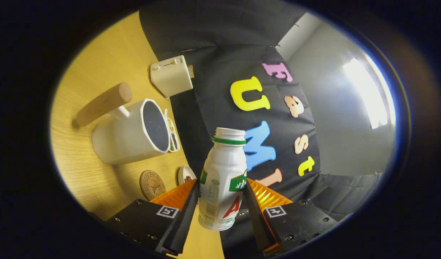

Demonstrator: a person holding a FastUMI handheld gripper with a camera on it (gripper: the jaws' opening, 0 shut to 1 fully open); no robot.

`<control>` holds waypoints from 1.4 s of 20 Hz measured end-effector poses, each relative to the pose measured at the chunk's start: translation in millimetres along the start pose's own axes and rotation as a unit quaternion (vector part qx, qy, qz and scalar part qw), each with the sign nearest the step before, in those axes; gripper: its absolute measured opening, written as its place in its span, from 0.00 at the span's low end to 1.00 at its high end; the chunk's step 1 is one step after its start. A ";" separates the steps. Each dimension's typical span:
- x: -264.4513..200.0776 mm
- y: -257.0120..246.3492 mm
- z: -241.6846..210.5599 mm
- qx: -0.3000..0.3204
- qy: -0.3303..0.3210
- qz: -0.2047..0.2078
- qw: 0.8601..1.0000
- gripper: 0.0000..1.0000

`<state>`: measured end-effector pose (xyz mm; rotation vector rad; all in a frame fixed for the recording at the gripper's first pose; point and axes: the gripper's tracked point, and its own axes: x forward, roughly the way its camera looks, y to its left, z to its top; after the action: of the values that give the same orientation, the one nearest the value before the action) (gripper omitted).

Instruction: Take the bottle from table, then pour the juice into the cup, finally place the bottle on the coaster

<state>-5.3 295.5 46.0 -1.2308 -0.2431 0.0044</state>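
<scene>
A white plastic bottle (222, 180) with a green neck ring and no cap sits between my two fingers, and my gripper (220, 190) is shut on its body. The view is rolled to one side, so the bottle is held up off the wooden table (98, 72). To the bottle's left stands a white cup (132, 135) with a wooden handle, its dark mouth facing the bottle's open mouth. A round brown coaster (152, 185) lies on the table just ahead of my left finger, below the cup.
A white toaster-like box (171, 75) stands at the table's far edge against the black cloth wall. A small white dish (186, 175) lies beside the coaster, and another small printed dish (171, 133) shows behind the cup.
</scene>
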 end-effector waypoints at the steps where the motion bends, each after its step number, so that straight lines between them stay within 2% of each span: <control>1: 1.5 1.6 -0.5 -0.011 0.001 0.001 1.000 0.73; 4: 5.6 6.1 2.7 -0.031 -0.001 0.008 0.999 0.73; 13: 2.4 7.1 1.7 -0.122 -0.004 -0.013 0.992 0.73; 28: 0.6 11.7 -4.4 -0.190 -0.005 -0.015 0.982 0.72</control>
<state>-2.4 295.4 33.8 -1.6066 -0.2790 -0.0645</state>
